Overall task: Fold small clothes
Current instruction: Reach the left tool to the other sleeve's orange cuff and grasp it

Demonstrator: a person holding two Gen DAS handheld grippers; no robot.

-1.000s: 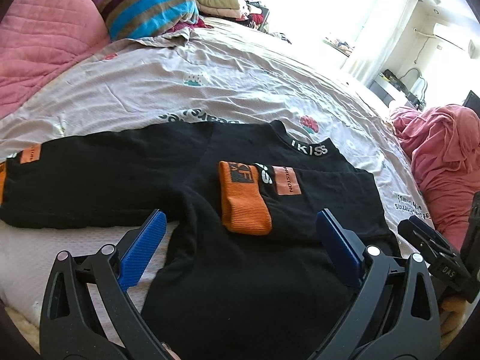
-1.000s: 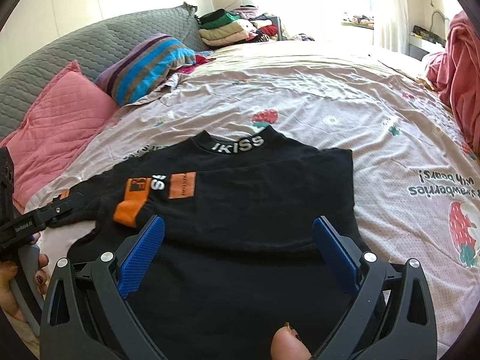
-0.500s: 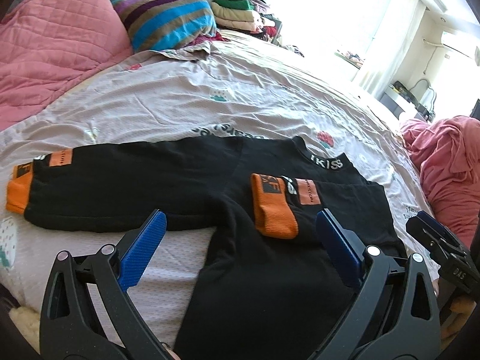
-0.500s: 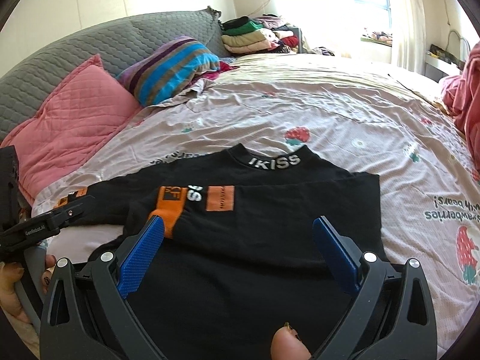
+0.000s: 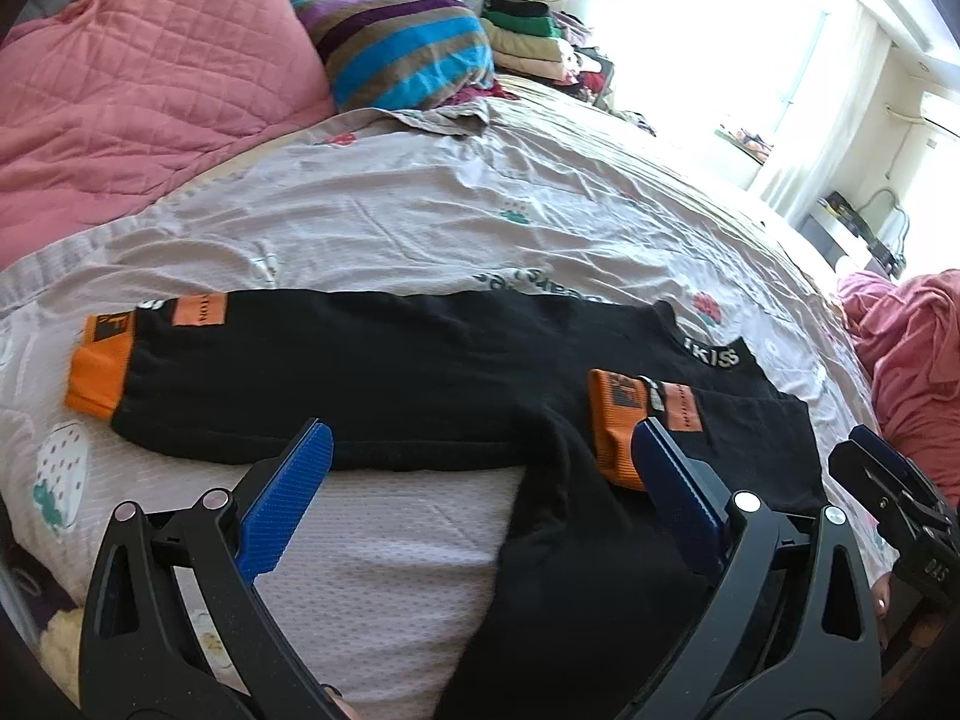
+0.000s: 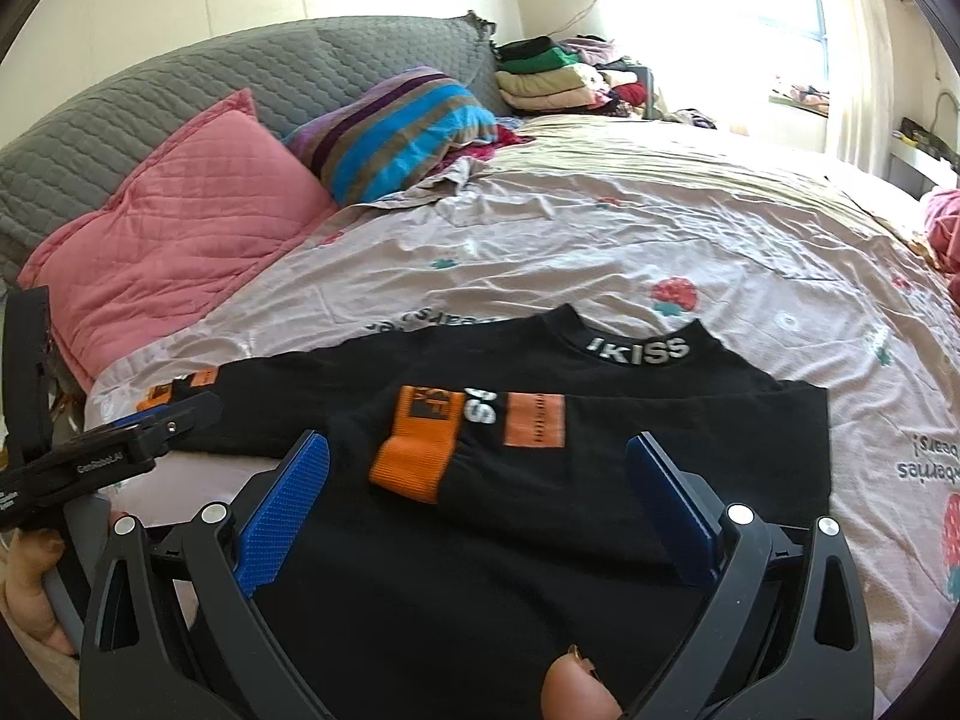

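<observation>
A small black long-sleeved top (image 5: 420,384) (image 6: 630,480) with an "IKISS" collar (image 6: 639,351) lies flat on the bed. One sleeve is folded across the chest, its orange cuff (image 6: 417,456) (image 5: 618,432) on the body. The other sleeve stretches out left, ending in an orange cuff (image 5: 99,366). My left gripper (image 5: 480,450) is open and empty, hovering over the outstretched sleeve's lower edge. My right gripper (image 6: 477,456) is open and empty above the folded cuff. Each gripper shows at the edge of the other's view.
A pink quilted pillow (image 6: 180,228) and a striped pillow (image 6: 396,132) lie at the grey headboard (image 6: 210,78). Stacked folded clothes (image 6: 552,78) sit behind. A pink garment heap (image 5: 912,360) lies right of the top. The printed bedsheet (image 6: 690,228) spreads beyond the collar.
Both grippers have swung left and pulled back a little; the outstretched sleeve and its orange cuff have come fully into the left wrist view. The top has not moved.
</observation>
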